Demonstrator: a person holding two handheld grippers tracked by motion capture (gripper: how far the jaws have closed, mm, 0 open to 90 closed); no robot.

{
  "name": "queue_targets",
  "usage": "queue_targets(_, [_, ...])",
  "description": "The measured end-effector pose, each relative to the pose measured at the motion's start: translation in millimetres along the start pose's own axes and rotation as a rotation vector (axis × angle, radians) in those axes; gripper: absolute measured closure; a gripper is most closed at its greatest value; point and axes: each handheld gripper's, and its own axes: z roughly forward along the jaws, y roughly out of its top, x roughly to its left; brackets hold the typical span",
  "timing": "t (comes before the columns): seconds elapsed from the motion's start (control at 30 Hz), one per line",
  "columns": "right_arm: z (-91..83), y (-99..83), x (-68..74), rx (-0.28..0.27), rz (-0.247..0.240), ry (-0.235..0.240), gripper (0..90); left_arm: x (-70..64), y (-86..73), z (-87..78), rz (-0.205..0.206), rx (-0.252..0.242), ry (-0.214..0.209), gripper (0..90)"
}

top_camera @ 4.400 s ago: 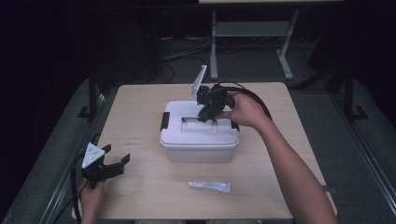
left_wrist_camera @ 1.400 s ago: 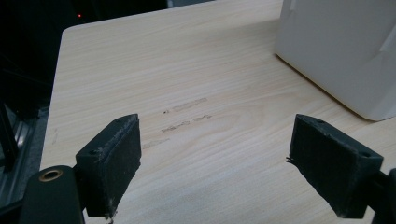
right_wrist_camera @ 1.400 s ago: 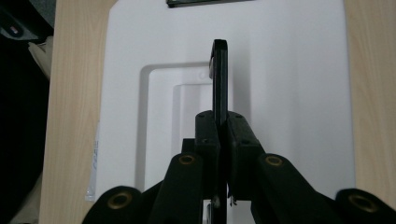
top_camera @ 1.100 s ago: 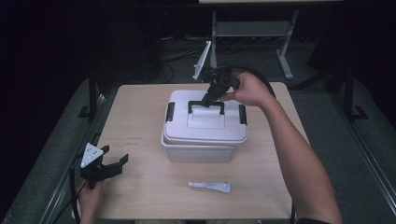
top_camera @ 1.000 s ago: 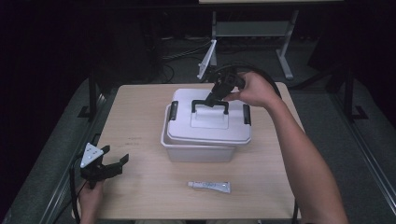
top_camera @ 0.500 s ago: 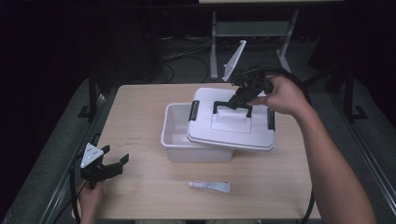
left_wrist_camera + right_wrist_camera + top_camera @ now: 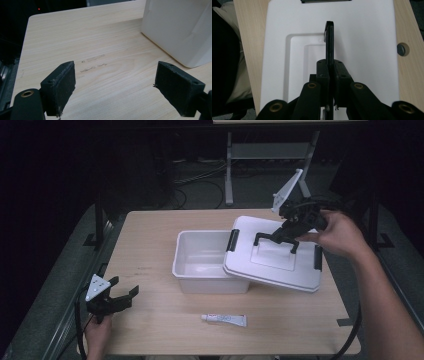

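The left gripper (image 7: 116,299) is black, with a grey three-cornered plate on top and a black cable hanging from it. Its two fingers (image 7: 60,86) are thick, blocky and matte black, with a few scuffs and bits of fluff at the edges. A round brass ring sits in each black link behind them. The right gripper (image 7: 289,231) is black too, with the same kind of grey three-cornered plate and a black cable. Its fingers (image 7: 323,72) are flat black blocks with small screw holes, and four brass rings shine on the links behind. Both forearms are bare, with no sleeves.
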Motion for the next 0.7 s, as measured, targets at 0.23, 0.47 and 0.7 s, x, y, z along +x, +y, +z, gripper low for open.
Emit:
queue_targets(0.23, [-8.4, -30.2, 7.8, -0.005, 0.048, -0.023, 84.4, -0.5, 0.4, -1.0, 0.002, -0.001, 0.008, 16.1])
queue_targets(0.47, [-11.2, -55.5, 13.1, -0.01, 0.088, -0.024, 84.4, -0.9, 0.7, -2.3, 0.002, -0.006, 0.014, 16.1])
queue_targets(0.7, [-12.3, -81.2, 17.0, -0.024, 0.128, -0.028, 84.3, -1.0, 0.3, -3.0, 0.004, -0.003, 0.021, 16.1])
